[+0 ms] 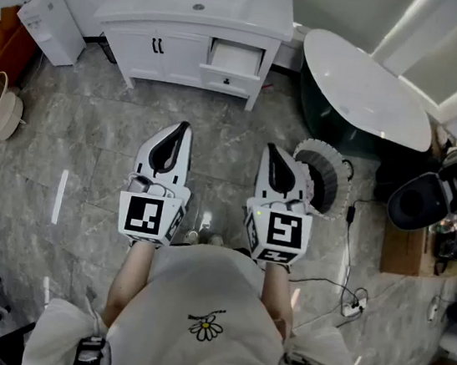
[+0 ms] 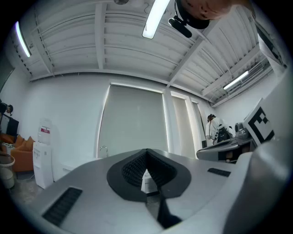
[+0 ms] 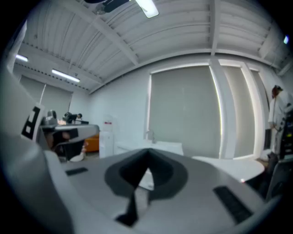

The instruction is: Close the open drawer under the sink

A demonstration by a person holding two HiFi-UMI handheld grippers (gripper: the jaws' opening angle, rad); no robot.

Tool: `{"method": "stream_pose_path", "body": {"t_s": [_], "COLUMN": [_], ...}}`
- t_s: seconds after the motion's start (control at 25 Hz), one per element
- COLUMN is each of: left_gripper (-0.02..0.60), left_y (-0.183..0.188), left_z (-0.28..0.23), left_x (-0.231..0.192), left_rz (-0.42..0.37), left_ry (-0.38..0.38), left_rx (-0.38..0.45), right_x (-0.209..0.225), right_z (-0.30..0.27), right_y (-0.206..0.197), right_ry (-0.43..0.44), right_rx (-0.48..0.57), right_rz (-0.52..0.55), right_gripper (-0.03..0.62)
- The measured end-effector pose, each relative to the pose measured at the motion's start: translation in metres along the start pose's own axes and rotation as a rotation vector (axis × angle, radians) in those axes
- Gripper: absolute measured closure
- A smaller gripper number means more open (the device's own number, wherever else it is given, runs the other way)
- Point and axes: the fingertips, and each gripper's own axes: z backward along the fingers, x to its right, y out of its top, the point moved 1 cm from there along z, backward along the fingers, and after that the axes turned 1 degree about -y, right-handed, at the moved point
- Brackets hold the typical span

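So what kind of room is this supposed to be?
Probably a bathroom, maybe a staged one: a white sink cabinet with one drawer open, a white bathtub beside it, and a grey tiled floor.

The light is bright, cool and even throughout. In my left gripper view a ceiling tube point(image 2: 154, 18) blazes at twelve o'clock, with thinner strips at ten and three o'clock. In my head view the floor point(image 1: 94, 116) carries pale glare streaks at nine o'clock and near centre, and the bathtub point(image 1: 365, 83) at two o'clock is nearly blown out to white. Both gripper views bow the straight ceiling beams and fall to black in the corners. My right fingers point(image 3: 158, 171), close to the lens, look soft and smeared. My left fingers point(image 2: 132, 171) show their ribbing more sharply.
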Motion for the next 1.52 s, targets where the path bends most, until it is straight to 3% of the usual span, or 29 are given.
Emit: {"method": "stream_pose_path", "body": {"t_s": [0.36, 0.92, 1.52], "left_gripper": [0.560, 0.560, 0.560], "left_y": [0.003, -0.005, -0.007], "left_z": [-0.012, -0.007, -0.055], "left_x": [-0.001, 0.003, -0.007], "left_rz": [0.007, 0.016, 0.025], "left_ry": [0.012, 0.094, 0.068], "left_rx": [-0.003, 0.011, 0.086], "right_x": [0.010, 0.027, 0.025], "right_z": [-0.007, 0.000, -0.033], "right_y": [-0.001, -0.023, -0.013], "right_ry": [0.004, 0.093, 0.139], "right_rx": [-0.007, -0.027, 0.003], "right_rz": [-0.018, -0.136, -0.012], "right_gripper": [0.566, 0.565, 0.565]}}
